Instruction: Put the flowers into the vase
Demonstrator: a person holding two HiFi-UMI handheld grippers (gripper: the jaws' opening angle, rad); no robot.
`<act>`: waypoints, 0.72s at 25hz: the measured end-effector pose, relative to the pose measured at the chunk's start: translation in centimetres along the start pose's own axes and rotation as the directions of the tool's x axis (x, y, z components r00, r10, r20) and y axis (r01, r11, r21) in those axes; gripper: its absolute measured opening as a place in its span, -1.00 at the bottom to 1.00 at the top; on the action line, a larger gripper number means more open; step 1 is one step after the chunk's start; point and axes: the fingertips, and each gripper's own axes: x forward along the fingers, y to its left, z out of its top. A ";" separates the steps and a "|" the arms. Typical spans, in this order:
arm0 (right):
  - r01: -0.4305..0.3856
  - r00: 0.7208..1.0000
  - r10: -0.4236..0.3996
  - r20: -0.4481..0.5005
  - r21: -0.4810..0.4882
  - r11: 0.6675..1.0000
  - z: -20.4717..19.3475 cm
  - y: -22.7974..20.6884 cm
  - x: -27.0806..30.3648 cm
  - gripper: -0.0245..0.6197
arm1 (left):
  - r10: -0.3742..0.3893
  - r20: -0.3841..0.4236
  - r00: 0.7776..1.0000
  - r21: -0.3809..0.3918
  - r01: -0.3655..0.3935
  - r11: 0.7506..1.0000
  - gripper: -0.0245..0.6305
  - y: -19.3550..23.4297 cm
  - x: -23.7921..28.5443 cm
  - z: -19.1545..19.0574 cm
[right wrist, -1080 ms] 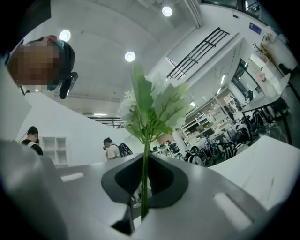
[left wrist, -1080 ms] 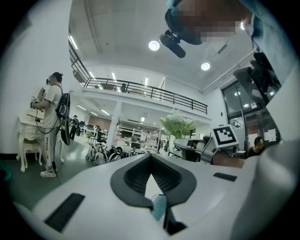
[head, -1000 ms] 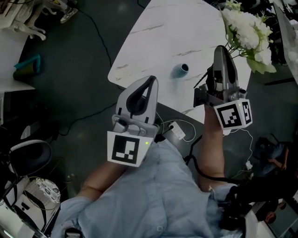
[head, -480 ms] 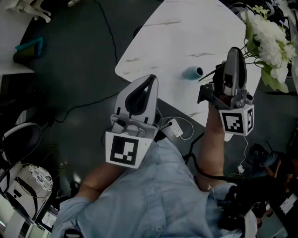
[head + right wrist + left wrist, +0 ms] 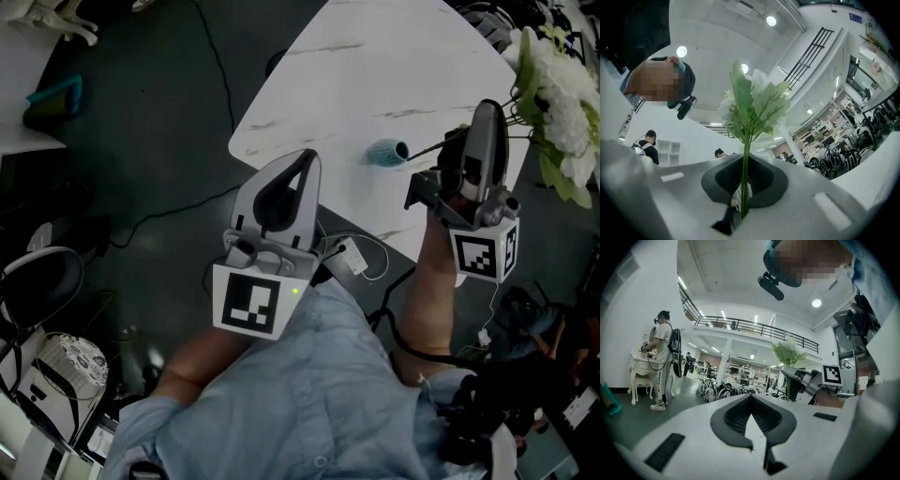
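Note:
A small teal vase [image 5: 387,152] rests on the white marble table [image 5: 375,66], its dark mouth facing right. My right gripper [image 5: 487,111] hovers just right of it, shut on the thin green stem [image 5: 745,187] of a white flower bunch [image 5: 562,84]. The blooms [image 5: 752,103] and leaves stick out past the jaws, and a dark stem end [image 5: 436,143] reaches toward the vase. The left gripper [image 5: 302,161] sits off the table's near edge, jaws together with nothing between them. In the left gripper view [image 5: 751,399] the right gripper [image 5: 806,380] and flowers [image 5: 790,352] appear ahead.
The table's near edge [image 5: 309,178] runs between the grippers. A white power adapter [image 5: 342,258] and cables lie on the dark floor below. An office chair [image 5: 47,300] stands at the left. A person [image 5: 661,357] stands by white furniture far off.
The right gripper has tilted with the flowers, so the blooms now sit further right in the head view. The left gripper has barely shifted.

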 end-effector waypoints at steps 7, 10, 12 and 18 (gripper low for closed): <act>0.000 1.000 0.000 0.003 -0.005 1.000 -0.1 -0.1 -0.1 -0.90 | -0.018 -0.006 1.000 -0.005 0.018 1.000 -0.91 -0.2 0.7 0.1; 0.010 1.000 -0.010 -0.009 -0.002 1.000 -0.2 -0.6 -0.5 -0.90 | -0.024 -0.011 1.000 -0.003 0.024 1.000 -0.91 -0.7 1.0 0.7; 0.020 1.000 -0.020 -0.017 0.001 1.000 -0.4 -1.0 -0.7 -0.90 | -0.026 -0.021 0.999 -0.003 0.026 1.000 -0.91 -0.8 1.2 1.0; 0.044 0.995 -0.045 -0.087 -0.010 0.999 -4.0 -2.7 -1.6 -0.90 | -0.038 -0.055 0.998 -0.011 0.038 0.999 -0.91 -0.6 2.8 -0.6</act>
